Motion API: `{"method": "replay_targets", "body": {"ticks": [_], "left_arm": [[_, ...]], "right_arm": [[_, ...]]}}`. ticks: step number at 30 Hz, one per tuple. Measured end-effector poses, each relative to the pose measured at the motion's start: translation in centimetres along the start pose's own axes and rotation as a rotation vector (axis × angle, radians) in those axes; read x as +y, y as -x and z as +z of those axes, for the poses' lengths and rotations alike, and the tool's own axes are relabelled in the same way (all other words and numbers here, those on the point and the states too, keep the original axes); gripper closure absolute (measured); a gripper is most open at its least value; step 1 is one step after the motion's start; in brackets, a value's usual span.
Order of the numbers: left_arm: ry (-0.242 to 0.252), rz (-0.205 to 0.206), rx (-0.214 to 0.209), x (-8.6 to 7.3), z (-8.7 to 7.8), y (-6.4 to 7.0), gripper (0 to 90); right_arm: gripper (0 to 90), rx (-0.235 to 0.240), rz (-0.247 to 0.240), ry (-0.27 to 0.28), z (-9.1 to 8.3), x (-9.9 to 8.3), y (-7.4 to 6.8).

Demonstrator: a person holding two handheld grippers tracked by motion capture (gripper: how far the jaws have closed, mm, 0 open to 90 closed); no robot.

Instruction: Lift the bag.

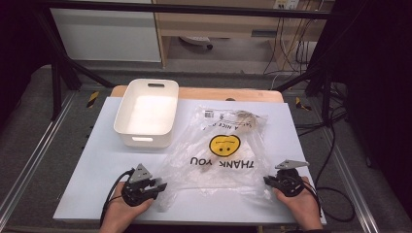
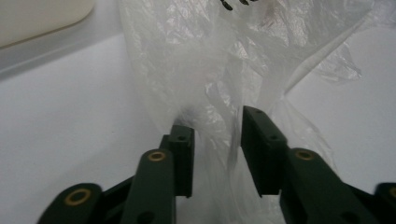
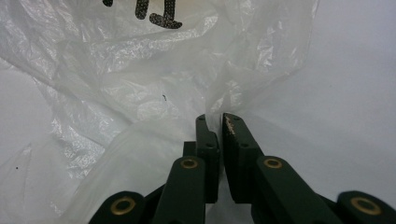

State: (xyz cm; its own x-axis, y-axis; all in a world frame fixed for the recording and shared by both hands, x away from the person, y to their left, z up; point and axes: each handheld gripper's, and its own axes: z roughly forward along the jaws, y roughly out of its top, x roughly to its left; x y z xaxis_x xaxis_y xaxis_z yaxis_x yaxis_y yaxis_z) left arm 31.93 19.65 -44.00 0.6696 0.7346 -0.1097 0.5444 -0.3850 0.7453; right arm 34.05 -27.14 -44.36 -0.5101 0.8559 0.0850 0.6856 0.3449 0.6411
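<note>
Here, plastic bag (image 1: 218, 150) edge between right claw (image 3: 219, 119) tips.

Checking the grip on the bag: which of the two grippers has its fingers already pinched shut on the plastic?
The right gripper: its fingers are nearly together, pinching the plastic bag. The left gripper has a wide gap, with plastic loose between its fingers.

- The plastic bag (image 1: 221, 150) is clear and crinkly, with a yellow smiley and "THANK YOU" printed upside down.
- It lies flat mid-table, just right of the bin.
- There's a packet inside at its far end.
</note>
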Motion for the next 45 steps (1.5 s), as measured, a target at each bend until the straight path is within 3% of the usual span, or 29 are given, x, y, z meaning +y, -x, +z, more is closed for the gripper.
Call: {"method": "replay_targets", "body": {"ticks": [9,15,30,45], "left_arm": [[0.014,-0.039,0.048,0.13,-0.08,-0.19,31.3],[0.036,-0.055,0.067,0.26,-0.22,-0.42,20.5],[0.065,-0.066,0.076,0.36,-0.42,-0.78,14.7],[0.096,-0.064,0.076,0.52,-0.64,-0.83,14.0]], "right_arm": [[78.2,-0.002,0.005,0.013,-0.04,0.01,0.10],[67.6,-0.004,0.008,0.032,-0.07,0.11,0.06],[33.0,-0.022,0.014,0.086,-0.06,0.35,-0.12],[15.6,-0.033,0.029,0.122,-0.08,0.60,-0.12]]}}
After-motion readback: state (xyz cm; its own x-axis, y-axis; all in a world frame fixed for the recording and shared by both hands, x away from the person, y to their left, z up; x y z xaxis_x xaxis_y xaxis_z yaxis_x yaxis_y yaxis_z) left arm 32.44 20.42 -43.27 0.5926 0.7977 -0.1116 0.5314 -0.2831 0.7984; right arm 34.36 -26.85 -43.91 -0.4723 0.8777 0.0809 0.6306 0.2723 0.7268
